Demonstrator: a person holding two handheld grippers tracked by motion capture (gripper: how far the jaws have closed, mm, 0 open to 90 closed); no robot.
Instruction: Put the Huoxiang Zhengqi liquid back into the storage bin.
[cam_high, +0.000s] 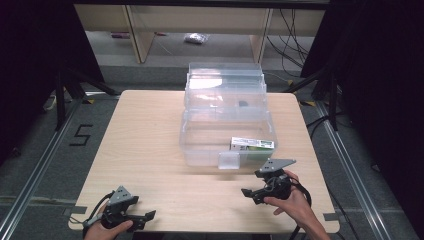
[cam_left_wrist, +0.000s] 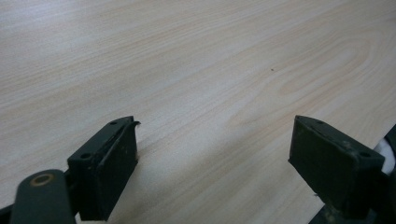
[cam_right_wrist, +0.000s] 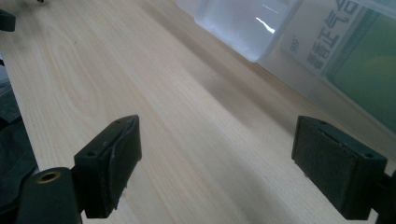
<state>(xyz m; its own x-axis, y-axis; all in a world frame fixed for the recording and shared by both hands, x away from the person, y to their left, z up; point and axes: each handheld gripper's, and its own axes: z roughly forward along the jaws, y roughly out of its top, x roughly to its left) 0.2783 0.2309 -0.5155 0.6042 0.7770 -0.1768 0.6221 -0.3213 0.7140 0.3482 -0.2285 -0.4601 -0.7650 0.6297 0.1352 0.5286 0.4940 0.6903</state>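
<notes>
High view puts the green-and-white box inside the clear plastic bin, lying flat against the bin's near right corner, and the bin sits toward the table's far edge with its lid tipped back, so the box looks ready to be lifted out over the front wall. Just beside that corner, the right gripper rests near the table's right near edge with its jaws spread and empty. At the near left corner, the left gripper lies well apart, jaws likewise released; the front wall and its latch tab stand between the right gripper and the box.
</notes>
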